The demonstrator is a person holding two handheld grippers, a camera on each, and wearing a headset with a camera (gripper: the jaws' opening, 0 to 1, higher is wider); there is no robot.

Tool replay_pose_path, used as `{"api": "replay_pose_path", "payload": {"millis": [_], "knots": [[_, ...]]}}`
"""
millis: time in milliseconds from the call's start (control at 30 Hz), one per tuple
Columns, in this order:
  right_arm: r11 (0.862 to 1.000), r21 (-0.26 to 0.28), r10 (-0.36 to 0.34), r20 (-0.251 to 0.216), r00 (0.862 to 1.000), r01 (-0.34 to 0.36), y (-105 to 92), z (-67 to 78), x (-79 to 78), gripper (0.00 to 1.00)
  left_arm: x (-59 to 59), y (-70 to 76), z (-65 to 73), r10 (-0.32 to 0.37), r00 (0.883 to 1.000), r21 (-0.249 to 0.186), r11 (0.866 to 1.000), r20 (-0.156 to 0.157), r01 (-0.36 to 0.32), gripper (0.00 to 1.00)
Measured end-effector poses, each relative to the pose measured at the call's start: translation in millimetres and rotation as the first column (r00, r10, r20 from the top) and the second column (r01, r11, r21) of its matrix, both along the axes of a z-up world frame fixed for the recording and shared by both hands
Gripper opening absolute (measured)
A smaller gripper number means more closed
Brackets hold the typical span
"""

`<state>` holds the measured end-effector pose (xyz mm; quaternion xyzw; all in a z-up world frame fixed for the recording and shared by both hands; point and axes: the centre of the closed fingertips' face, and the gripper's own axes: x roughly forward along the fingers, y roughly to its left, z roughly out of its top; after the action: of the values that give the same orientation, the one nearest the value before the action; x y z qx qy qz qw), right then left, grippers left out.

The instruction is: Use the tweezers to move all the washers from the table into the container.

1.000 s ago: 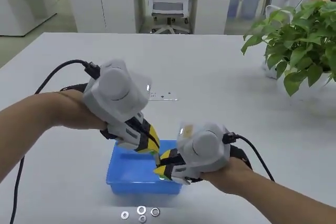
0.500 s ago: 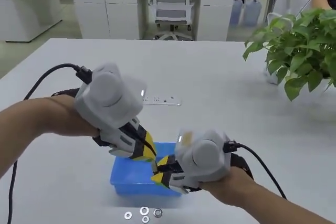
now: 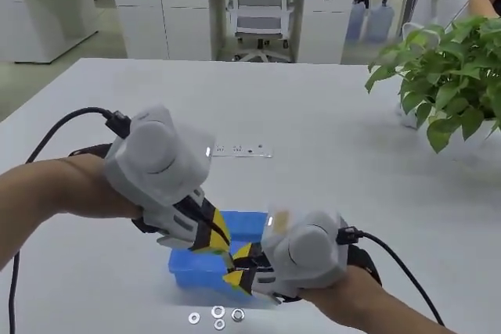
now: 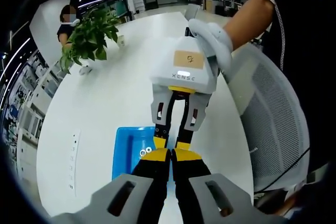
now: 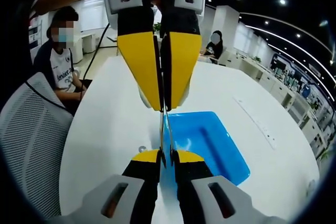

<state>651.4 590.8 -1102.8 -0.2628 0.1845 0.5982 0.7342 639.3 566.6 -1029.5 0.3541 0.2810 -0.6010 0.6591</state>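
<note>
Spanning the short gap between the two grippers, the tweezers [image 5: 165,129] are seen as two thin metal blades whose long axis runs from the right gripper [image 5: 164,157] straight into the left gripper [image 4: 171,156]. Both grippers are drawn narrow. The right one is closed on the near end of the tweezers, and the left one appears closed on the far end. In the head view the pair is held low over the near edge of the blue container [image 3: 241,223].

The washers [image 3: 218,314] are gathered in a small cluster on the white worktop [image 3: 329,131], just near of the container and slightly left of the right gripper. That gripper is judged the nearer of the two to them. The tweezers would have to be swung so that their tips point down and toward the near edge before a washer can be picked.
</note>
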Motion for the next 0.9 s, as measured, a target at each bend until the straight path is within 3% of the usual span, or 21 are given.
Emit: {"api": "replay_pose_path", "payload": {"millis": [567, 900], "knots": [[1.0, 0.0, 0.006, -0.008, 1.0, -0.006, 1.3, -13.4, -15.2, 0.13, -16.5, 3.1, -16.4, 0.003, 1.0, 0.002, 1.0, -0.01, -0.003, 0.05], [1.0, -0.016, 0.011, -0.024, 1.0, -0.012, 1.8, -28.6, -23.8, 0.13, -23.2, 3.0, -31.7, 0.007, 0.999, 0.006, 1.0, -0.035, -0.006, 0.05]]}}
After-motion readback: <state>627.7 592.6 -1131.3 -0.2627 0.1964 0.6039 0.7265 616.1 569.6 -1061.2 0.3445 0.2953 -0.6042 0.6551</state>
